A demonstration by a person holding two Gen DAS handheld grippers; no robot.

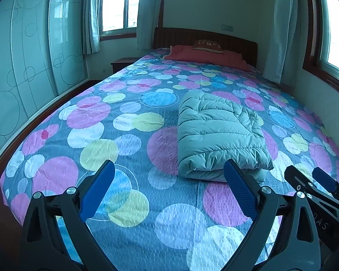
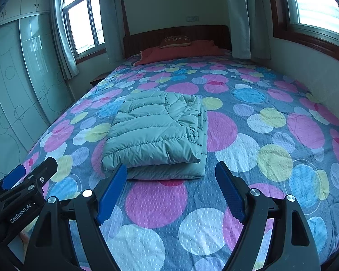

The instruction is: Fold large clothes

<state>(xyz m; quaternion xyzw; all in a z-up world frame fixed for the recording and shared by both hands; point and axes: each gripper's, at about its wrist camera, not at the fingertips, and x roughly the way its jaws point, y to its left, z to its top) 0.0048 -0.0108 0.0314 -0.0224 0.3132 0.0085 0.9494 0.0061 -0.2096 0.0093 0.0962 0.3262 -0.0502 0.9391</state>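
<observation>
Both tools are seen with their jaws spread wide and nothing held between them. In the left wrist view, the left tool [image 1: 168, 174] fills the bottom of the frame, its blue pads [image 1: 97, 189] raised over the bedspread, and the right tool [image 1: 314, 180] is glimpsed at the lower right edge. A glass-fronted wardrobe [image 1: 22, 79] printed with circles is shown along the left of the frame, and a window [image 1: 118, 4] with pale curtains is placed at the upper left. The bed [image 1: 124, 117], covered in a spread of pink, blue, yellow and white circles, takes up the centre. A folded jacket [image 1: 217, 133], pale green and quilted, is laid flat on the bed right of centre, just beyond the left tool's right-hand finger and not touched by it. A red pillow [image 1: 203, 55] is set against the dark headboard at the top.

In the right wrist view, the left tool [image 2: 29, 174] is seen at the lower left edge, and the right tool [image 2: 170, 174] is held low at the bottom centre. The jacket [image 2: 153, 133] is found left of centre, just past the fingertips, apart from them.
</observation>
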